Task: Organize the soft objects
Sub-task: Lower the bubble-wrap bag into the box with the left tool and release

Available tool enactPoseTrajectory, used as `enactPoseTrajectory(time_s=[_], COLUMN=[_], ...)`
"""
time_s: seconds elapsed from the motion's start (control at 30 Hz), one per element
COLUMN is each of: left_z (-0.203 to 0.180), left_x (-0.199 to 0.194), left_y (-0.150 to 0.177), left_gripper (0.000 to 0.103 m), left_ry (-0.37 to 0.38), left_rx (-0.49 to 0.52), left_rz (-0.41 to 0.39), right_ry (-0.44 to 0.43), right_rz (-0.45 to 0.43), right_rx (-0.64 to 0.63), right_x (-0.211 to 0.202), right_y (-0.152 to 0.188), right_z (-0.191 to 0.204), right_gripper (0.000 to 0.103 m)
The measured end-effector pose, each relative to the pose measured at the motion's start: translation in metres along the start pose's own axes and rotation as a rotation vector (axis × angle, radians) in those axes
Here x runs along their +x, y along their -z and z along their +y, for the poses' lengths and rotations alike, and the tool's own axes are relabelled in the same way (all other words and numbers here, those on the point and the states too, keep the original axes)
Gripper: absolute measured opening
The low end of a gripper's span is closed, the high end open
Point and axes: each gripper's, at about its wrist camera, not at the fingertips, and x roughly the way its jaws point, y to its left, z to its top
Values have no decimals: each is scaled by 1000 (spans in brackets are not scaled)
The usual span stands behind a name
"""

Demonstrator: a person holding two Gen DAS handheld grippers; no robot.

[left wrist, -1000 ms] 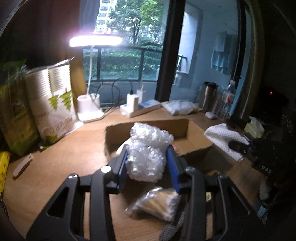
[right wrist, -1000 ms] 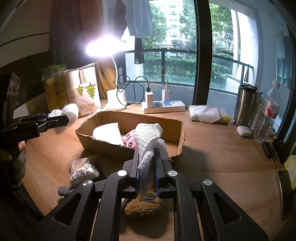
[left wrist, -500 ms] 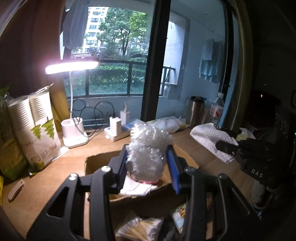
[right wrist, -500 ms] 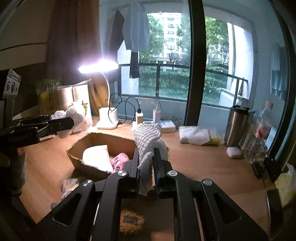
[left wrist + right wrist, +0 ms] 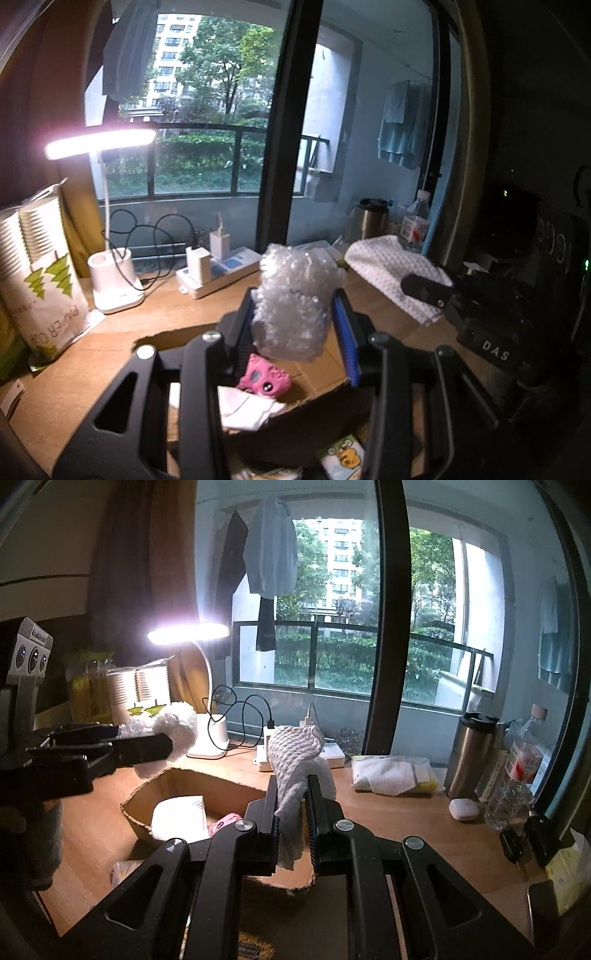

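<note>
My left gripper is shut on a wad of clear bubble wrap and hangs over the open cardboard box. Inside the box lie a pink soft toy and a white pack. My right gripper is shut on a white waffle cloth, which droops between the fingers above the box's near right corner. The right wrist view shows the left gripper with its bubble wrap at the left. The left wrist view shows the right gripper and cloth at the right.
At the back of the wooden desk stand a lit desk lamp, a power strip with chargers and a bag of paper cups. A steel tumbler, a water bottle, a cloth packet and a small white case sit at the right.
Both grippers have risen with their loads. The left one has moved forward from in front of the box to over it. The cotton-swab bag has dropped out of its view.
</note>
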Motion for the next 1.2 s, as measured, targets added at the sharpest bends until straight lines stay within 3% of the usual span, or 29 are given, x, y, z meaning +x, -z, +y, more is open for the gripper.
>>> enactPoseTrajectory(time_s=[0.17, 0.47, 0.83, 0.93, 1.1, 1.2], left_z=[-4, 2, 10, 10, 11, 14], left_x=[21, 60, 80, 80, 77, 74], left_y=[3, 17, 28, 28, 27, 27], left_gripper=[41, 41, 42, 46, 67, 70], left_ry=[14, 36, 22, 16, 7, -2], left_rx=[-1, -43, -86, -87, -91, -99], left_rz=[14, 109, 187, 191, 189, 186], right_ry=[-4, -35, -39, -34, -33, -33], right_rz=[11, 57, 105, 111, 118, 126], right_rx=[17, 61, 76, 72, 65, 62], right_x=[11, 38, 57, 59, 62, 64], right_y=[1, 9, 18, 18, 20, 21], right_z=[-5, -11, -12, -11, -9, -8], right_gripper=[14, 14, 14, 14, 14, 14])
